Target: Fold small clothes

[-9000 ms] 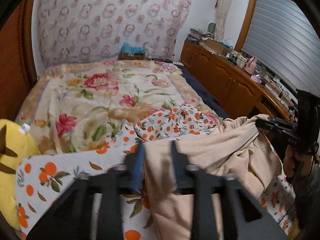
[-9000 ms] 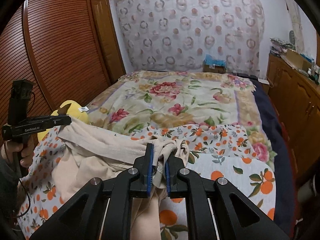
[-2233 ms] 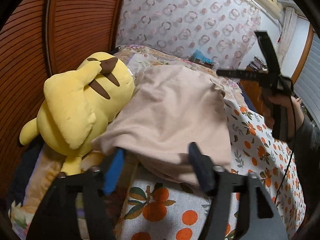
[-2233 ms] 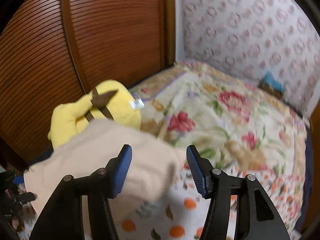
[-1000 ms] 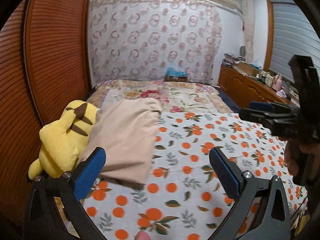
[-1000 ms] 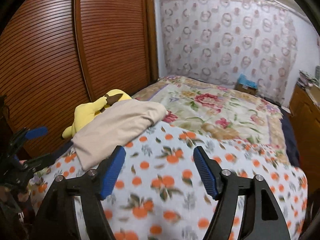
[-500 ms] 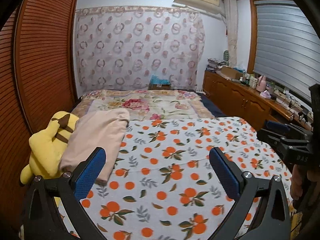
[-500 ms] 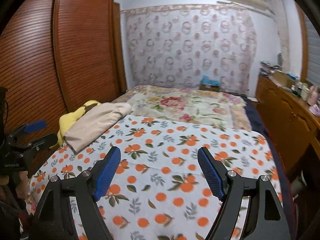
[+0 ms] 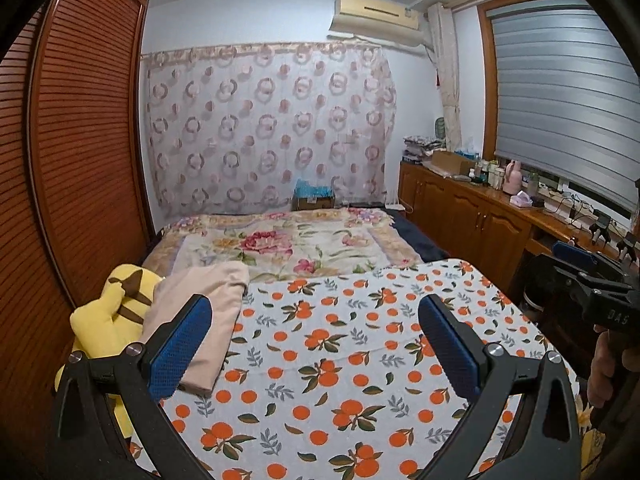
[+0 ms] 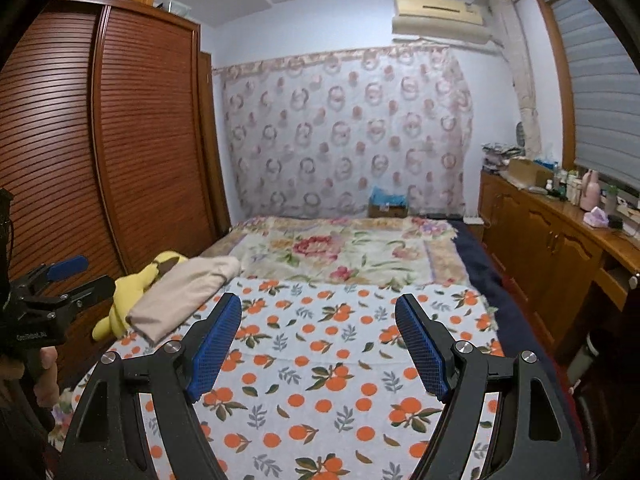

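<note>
Both tools held wide apart over the bed, gripping nothing.
The folded beige garment (image 9: pixel 200 320) lies ahead-left of the left tool (image 9: pixel 316 348) and right tool (image 10: pixel 318 344), leaning on a yellow plush toy (image 9: pixel 108 316) (orange-print sheet (image 9: pixel 340 344) beneath).

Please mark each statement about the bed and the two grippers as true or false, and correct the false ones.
1. The beige garment lies folded partly against the yellow plush toy. True.
2. The left gripper is shut on the garment. False: its jaws are wide open and empty.
3. The right gripper is open. True.
4. The garment lies in the middle of the orange-print sheet. False: it lies at the sheet's left edge.
</note>
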Demonstrator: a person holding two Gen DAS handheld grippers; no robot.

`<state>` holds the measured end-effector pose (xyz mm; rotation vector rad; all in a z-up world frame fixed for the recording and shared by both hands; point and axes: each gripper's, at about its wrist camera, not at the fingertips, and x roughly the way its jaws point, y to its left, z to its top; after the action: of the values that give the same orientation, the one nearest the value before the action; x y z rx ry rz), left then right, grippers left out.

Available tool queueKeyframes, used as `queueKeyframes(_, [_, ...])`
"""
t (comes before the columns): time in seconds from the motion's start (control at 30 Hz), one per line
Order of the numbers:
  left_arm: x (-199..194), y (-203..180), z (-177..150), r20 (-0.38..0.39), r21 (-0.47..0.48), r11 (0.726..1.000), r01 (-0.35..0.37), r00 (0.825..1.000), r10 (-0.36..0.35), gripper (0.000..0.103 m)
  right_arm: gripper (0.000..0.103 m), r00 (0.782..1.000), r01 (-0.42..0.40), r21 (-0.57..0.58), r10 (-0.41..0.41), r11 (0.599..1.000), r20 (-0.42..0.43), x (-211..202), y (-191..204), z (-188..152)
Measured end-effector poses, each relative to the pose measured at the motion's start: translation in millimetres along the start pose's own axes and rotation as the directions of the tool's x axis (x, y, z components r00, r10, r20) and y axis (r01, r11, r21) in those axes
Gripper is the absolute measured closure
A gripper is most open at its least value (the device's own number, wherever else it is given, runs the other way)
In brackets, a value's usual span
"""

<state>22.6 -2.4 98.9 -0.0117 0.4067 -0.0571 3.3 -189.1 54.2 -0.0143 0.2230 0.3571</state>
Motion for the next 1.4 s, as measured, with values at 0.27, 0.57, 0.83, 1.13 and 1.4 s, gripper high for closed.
queueKeyframes(0.27, [-8.4,1.0,2.9,0.016,-0.006,1.000,-0.024,1.000,0.024,0.000,0.022,0.999,0.029,0.007,-0.029,1.000,0.027,1.0,3.4,-12.3])
queueKeyframes(0.57, [-5.4,2.7,-1.4,0.006,-0.014,0.999,-0.032,0.999,0.032,0.000,0.022,0.999,0.029,0.005,-0.029,1.000,0.024,2.0,3.8,-15.4])
queueKeyframes(0.83, [-5.2,3.6,-1.0,0.006,-0.015,0.999,-0.032,0.999,0.032,0.000,0.022,0.999,0.023,0.004,-0.023,1.000,0.023,1.7,-0.9,-14.4])
queueKeyframes(1.13, [-5.0,4.6,-1.0,0.006,-0.014,0.999,-0.032,0.999,0.032,0.000,0.022,1.000,0.017,-0.001,-0.017,1.000,0.022,2.7,-6.1,-13.8])
queueKeyframes(1.4, [-5.1,4.9,-0.5,0.006,-0.014,0.999,-0.031,0.999,0.032,0.000,0.022,1.000,0.014,-0.004,-0.014,1.000,0.019,3.6,-9.3,-13.4])
